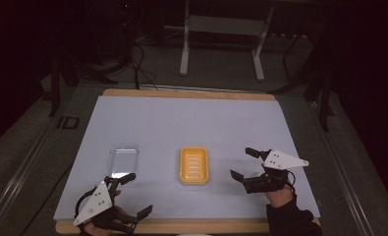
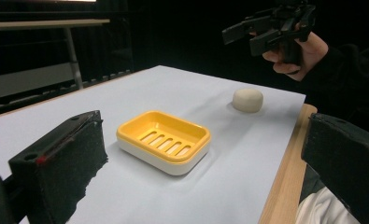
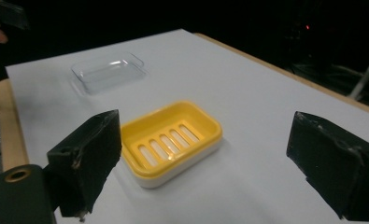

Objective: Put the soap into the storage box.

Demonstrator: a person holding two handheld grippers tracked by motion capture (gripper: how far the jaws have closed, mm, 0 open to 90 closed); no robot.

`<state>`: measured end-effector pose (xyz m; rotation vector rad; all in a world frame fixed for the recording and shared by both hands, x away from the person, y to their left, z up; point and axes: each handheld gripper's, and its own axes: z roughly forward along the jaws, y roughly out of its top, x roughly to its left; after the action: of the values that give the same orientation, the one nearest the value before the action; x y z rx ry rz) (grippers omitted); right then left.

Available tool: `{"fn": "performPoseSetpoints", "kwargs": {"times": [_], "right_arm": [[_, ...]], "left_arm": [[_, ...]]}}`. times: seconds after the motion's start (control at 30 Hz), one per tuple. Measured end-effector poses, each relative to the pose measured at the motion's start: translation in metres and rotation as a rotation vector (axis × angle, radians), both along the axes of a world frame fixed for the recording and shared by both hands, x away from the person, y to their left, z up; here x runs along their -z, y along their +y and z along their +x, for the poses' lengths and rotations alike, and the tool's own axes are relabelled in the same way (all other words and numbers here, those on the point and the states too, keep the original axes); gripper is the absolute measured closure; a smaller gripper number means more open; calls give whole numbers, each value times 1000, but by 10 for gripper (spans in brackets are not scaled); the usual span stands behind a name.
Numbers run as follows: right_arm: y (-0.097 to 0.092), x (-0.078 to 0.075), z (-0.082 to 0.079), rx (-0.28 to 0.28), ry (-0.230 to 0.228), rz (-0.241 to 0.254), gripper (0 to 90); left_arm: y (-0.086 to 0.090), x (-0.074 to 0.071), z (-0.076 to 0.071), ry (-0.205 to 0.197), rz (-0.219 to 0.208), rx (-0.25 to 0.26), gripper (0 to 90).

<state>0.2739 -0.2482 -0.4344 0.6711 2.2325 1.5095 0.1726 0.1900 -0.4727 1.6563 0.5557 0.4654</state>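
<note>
Nothing appears to be done yet, as far as the pictures let one judge: the yellow soap dish [image 1: 194, 165] sits empty near the middle of the tabletop [image 1: 181, 123], its slotted insert bare, the clear lid [image 1: 124, 160] lies apart to its left, and a pale round bar of soap [image 2: 247, 100] rests on the white sheet beyond the dish, below the right hand in the left gripper view. The likely work left is all of it: picking up the soap, setting it in the dish, perhaps putting the lid on. The left gripper [image 1: 131, 194] hovers at the near edge with its fingers spread wide and nothing between them; the right gripper [image 1: 245, 163] hangs to the right of the dish, fingers equally wide apart and empty. The surface is a white sheet over a wooden board, whose edge shows at front and back. The room around is dark, with cables on the floor and a pale metal frame standing behind the table
</note>
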Motion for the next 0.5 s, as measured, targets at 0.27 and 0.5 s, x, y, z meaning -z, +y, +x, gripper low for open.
{"fn": "performPoseSetpoints", "kwargs": {"times": [0.27, 0.5], "right_arm": [[1, -2, 1, -60, -21, 15, 122], [6, -7, 6, -109, 8, 7, 129]], "left_arm": [[1, 0, -1, 0, 7, -7, 1], [1, 0, -2, -2, 11, -7, 1]]}}
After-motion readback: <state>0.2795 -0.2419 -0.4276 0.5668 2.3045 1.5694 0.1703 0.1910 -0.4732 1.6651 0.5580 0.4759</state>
